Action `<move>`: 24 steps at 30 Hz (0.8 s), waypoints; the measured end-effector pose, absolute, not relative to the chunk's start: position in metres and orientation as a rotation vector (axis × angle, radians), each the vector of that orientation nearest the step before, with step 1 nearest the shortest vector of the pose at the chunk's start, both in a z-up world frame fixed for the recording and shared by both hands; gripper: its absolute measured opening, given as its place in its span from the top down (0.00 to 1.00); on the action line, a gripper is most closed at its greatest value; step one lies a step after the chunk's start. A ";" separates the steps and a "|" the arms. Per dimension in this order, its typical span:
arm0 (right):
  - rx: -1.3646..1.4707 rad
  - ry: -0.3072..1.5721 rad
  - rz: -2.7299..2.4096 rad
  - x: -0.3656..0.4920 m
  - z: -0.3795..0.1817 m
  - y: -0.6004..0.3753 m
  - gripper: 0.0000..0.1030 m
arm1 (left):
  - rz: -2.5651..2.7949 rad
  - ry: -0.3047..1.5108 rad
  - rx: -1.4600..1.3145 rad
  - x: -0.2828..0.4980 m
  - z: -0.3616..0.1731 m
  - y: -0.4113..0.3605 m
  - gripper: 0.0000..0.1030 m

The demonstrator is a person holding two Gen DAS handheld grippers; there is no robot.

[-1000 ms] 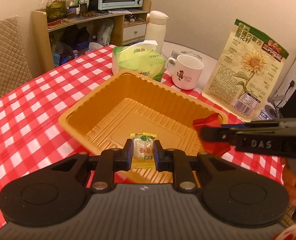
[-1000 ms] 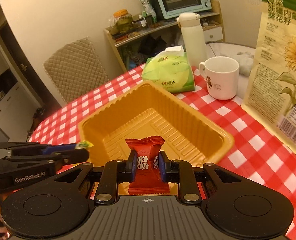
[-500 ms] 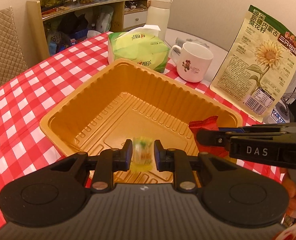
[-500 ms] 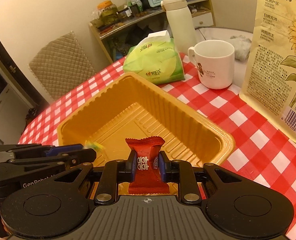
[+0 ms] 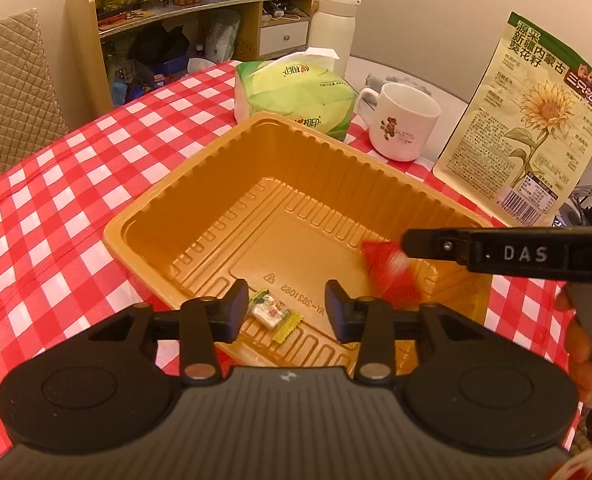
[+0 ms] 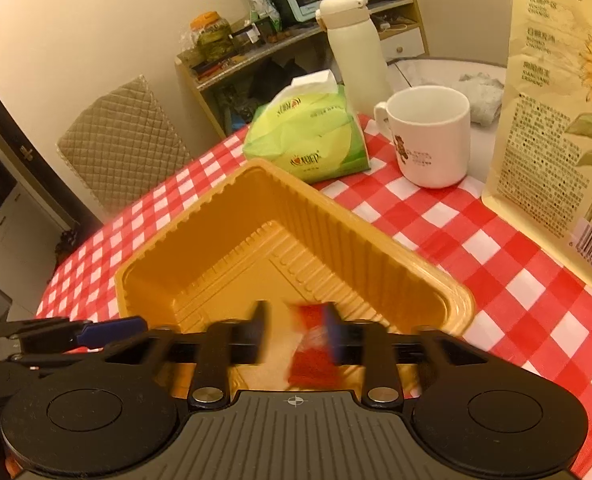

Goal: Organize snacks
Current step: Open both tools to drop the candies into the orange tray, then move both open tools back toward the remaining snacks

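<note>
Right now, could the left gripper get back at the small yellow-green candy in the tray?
Probably yes. The candy lies on the tray floor directly between the left gripper's just-opened jaws, nothing covering it.

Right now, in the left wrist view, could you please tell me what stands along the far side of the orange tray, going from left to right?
Green tissue pack → white ceramic mug with a cartoon print → tall sunflower seed bag.
</note>
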State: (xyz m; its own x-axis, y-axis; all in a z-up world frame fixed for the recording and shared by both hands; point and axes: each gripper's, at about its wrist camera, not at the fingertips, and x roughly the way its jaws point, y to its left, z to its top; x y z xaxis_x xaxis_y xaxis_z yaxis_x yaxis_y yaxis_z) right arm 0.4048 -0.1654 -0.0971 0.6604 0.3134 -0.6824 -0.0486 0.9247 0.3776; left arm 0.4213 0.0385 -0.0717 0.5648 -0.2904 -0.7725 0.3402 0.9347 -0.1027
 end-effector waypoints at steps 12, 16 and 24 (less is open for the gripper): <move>0.338 0.776 0.224 0.370 -0.078 -0.172 0.16 | -0.344 0.847 0.047 0.381 -0.051 0.051 0.32; 0.337 0.757 0.243 0.351 -0.068 -0.175 0.15 | -0.340 0.834 0.027 0.360 -0.042 0.054 0.27; 0.348 0.728 0.260 0.308 -0.050 -0.186 0.15 | -0.321 0.796 -0.011 0.308 -0.020 0.056 0.23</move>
